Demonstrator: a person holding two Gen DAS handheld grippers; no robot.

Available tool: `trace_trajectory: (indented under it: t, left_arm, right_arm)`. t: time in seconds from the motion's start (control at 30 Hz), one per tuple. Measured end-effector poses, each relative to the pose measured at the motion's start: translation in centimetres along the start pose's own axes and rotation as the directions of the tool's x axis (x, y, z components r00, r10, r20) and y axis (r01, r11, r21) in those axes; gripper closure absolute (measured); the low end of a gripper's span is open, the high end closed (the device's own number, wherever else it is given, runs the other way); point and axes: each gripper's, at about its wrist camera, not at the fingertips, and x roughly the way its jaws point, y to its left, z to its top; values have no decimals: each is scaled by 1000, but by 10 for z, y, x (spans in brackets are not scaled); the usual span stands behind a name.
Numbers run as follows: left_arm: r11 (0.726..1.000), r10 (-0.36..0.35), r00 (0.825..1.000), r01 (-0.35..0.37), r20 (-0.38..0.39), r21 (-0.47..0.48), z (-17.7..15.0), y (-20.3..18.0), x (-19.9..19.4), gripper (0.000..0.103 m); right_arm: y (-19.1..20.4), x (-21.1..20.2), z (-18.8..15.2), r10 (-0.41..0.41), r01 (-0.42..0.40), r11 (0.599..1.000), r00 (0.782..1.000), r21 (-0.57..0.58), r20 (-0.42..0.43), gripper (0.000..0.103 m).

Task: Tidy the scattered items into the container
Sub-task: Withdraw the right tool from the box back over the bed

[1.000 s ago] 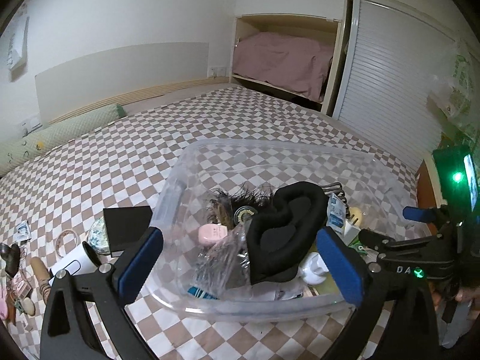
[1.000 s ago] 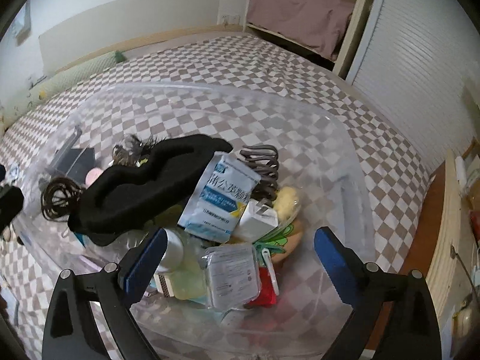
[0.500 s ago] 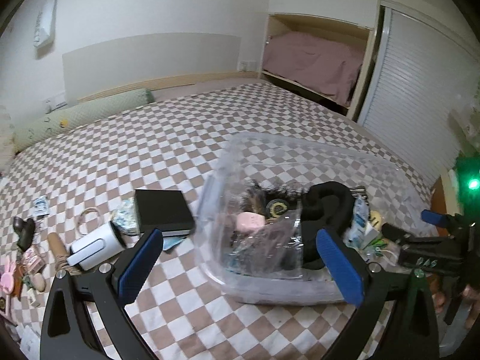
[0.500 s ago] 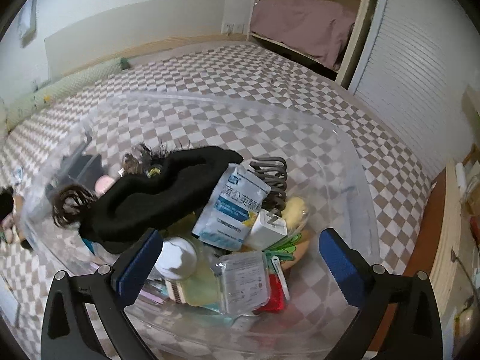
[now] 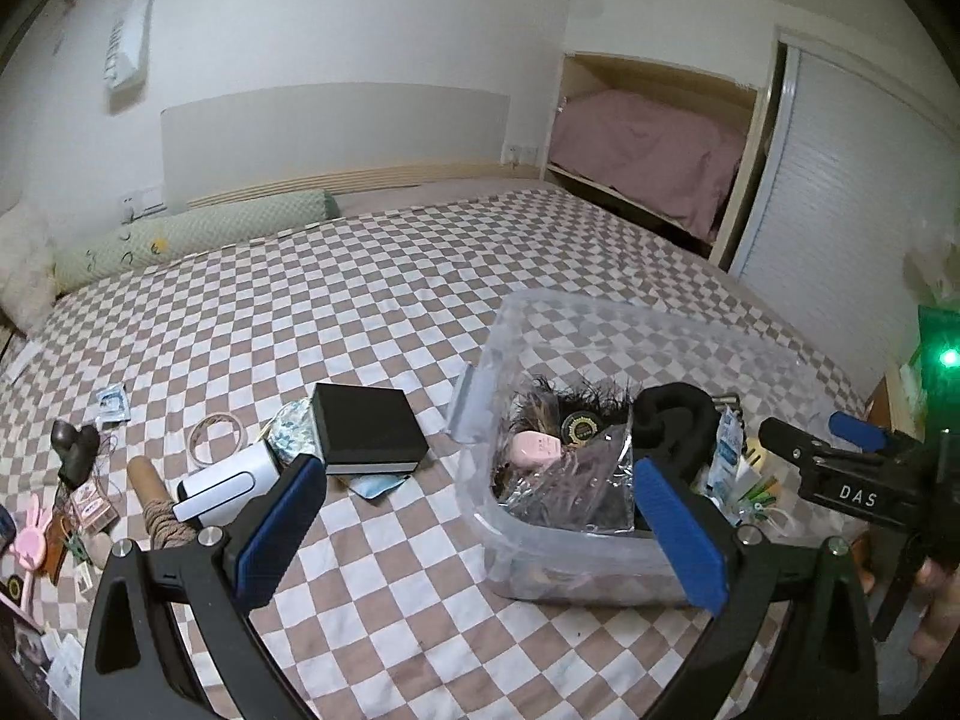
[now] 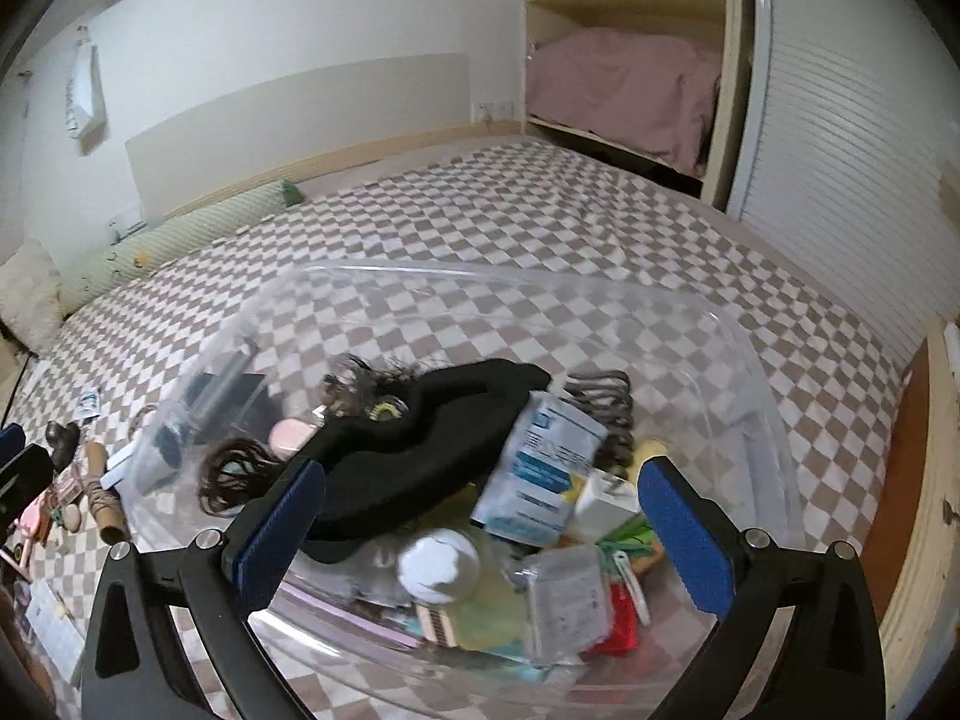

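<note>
Clear container (image 5: 576,546); one black box (image 5: 366,429) outside.

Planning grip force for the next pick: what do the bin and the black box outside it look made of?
Bin: clear, glossy plastic, apparently; the checked cover shows through its walls. Black box: probably matte rigid card, given crisp edges, no shine and a pale lower band.
</note>
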Motion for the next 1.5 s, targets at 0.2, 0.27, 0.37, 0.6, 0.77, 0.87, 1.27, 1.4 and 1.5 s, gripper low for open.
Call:
trace_trajectory:
  t: [0.2,0.27,0.37,0.6,0.77,0.87,1.27,1.4,1.5]
  left_arm:
    - [992,121,992,-122,25,33,-5,17,-16,0]
    - [988,147,989,-148,31,35,-7,25,-22,0]
    - [981,193,980,-194,48,24,-10,36,-30,0]
    - [972,235,968,-234,91,-25,-17,62,-54,0]
    - [962,271,955,-265,119,-65,-21,82,-72,0]
    - [960,274,955,-266,113,-81,-23,94,-81,0]
    - [930,335,938,-315,88,-191,-41,151,-114,0]
    - [914,364,928,-340,78,-223,-49,171,-126,0]
    - [895,401,914,-375,67,-243,-56,186,-135,0]
  right_arm:
    - [20,-14,5,62,-62,998,996,-11,67,0]
    - [26,-18,6,89,-89,996,993,-4,78,0]
    - [35,-23,9,130,-132,991,988,12,88,0]
    - [64,-34,5,145,-140,989,979,-43,144,0]
    - [95,-37,-4,161,-136,978,974,-155,159,0]
    - [115,-40,-9,166,-127,967,971,-220,171,0]
    - [168,-47,-18,273,-233,935,954,-266,125,0]
    - [185,-50,-22,299,-255,922,947,-293,116,0]
    - [198,-52,-26,316,-270,911,943,-313,106,0]
